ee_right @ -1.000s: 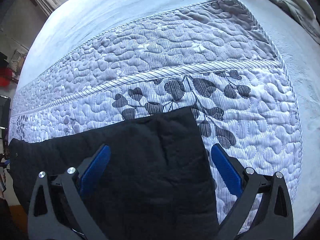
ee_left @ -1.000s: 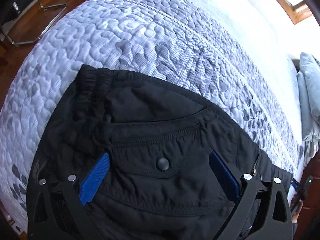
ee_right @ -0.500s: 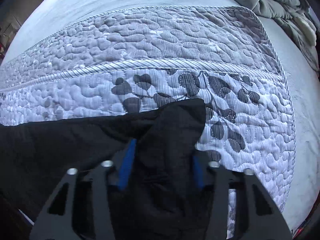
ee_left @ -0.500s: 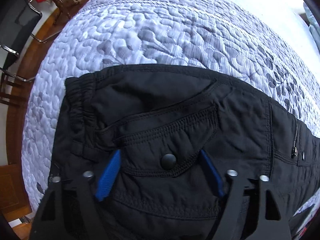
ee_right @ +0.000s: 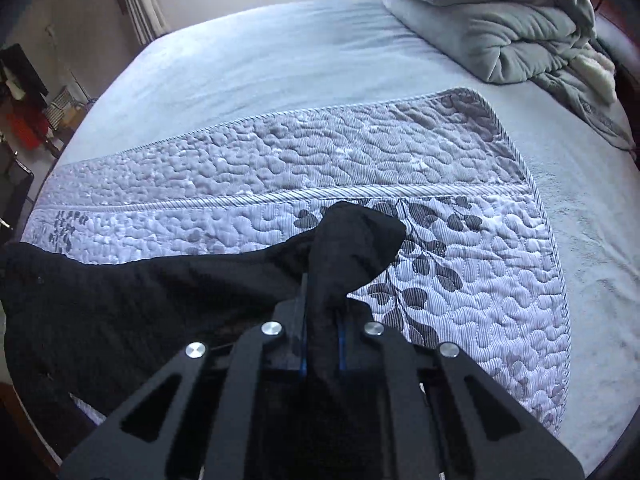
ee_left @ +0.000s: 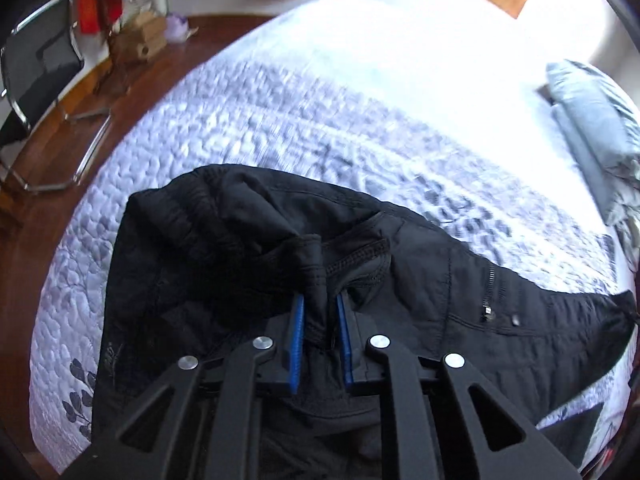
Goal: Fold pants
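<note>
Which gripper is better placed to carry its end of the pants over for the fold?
The right gripper, probably. It is shut on the light leg end of the pants, with bare quilt around it. The left gripper pinches the bulkier waist part.

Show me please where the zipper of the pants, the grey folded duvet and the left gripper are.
zipper [ee_left: 489, 292]: left wrist view, on its metal teeth.
grey folded duvet [ee_right: 500, 20]: right wrist view, middle of the bundle.
left gripper [ee_left: 320, 312]: left wrist view, between its blue fingertips, shut on the pants [ee_left: 420, 280].
</note>
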`<state>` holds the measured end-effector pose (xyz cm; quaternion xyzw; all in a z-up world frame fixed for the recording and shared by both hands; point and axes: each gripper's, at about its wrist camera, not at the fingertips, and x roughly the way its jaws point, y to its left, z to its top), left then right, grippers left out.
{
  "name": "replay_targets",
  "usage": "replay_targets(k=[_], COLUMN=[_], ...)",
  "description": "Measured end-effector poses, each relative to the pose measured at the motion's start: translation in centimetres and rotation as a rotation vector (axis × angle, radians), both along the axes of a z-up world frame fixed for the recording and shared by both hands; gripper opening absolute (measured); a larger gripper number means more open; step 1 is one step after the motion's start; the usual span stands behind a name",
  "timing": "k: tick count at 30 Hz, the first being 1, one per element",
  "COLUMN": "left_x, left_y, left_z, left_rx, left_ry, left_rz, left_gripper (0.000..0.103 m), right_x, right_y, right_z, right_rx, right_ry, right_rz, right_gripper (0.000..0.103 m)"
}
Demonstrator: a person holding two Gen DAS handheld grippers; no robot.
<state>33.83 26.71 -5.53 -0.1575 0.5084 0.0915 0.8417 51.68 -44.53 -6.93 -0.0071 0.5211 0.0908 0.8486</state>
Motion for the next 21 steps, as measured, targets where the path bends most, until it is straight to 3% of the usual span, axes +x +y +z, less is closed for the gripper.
replay_targets(k=[1,9,14,18,21], left_x=[-0.1,-9.8,-15.5,-19.5,-23.1], left_y=[1.5,0.9,0.3,-1.2,-0.6], left_z=[0.4,5.3,4.8,5.6,5.0], left_rx=[-0.008,-0.021,-0.007,-0.045,-0.065], left_ry=[-0.023,-0.274,-0.296,-0.350,-0.356], left_rz=[-0.006,-0.024,-0.055,-0.084,-0.048], left_gripper=[0.015,0.008,0.007,0.007,0.007], right_x=[-0.8,-10.3,-17.8,-22.0,-25.5], right_y=[-0.1,-1.3,-0.2,-1.2,-2.4], right_z=[0.9,6.9,8.7,9.1,9.2], right_rx=[0.008,0.037,-0.122,-0.074,-0.098], right_ry=[-0.022,-0.306,-0.475,-0.516,-0.552], right_rz=[0.006,0.082,0.145,0.137,0.117], right_gripper=[0.008,0.008,0.008,0.008,0.009])
